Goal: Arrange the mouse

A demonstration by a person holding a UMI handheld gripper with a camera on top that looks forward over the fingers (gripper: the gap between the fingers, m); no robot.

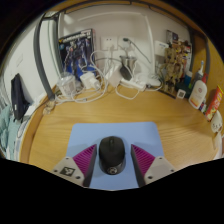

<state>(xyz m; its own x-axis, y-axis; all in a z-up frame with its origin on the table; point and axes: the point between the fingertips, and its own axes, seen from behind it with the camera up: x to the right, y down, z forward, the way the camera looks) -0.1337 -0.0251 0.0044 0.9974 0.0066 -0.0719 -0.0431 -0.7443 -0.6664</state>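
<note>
**Mouse between fingers on pad**

Round light wooden table carries a flat blue mouse pad. Small black computer mouse rests on it, centred between the gripper fingers; contact unclear, so grip state undetermined.

Around the blue mouse pad the wooden desk lies bare to either side and just beyond its far edge, giving open passage. Farther beyond the pad, white cables and a figurine crowd the back edge, and small bottles line its right.
</note>
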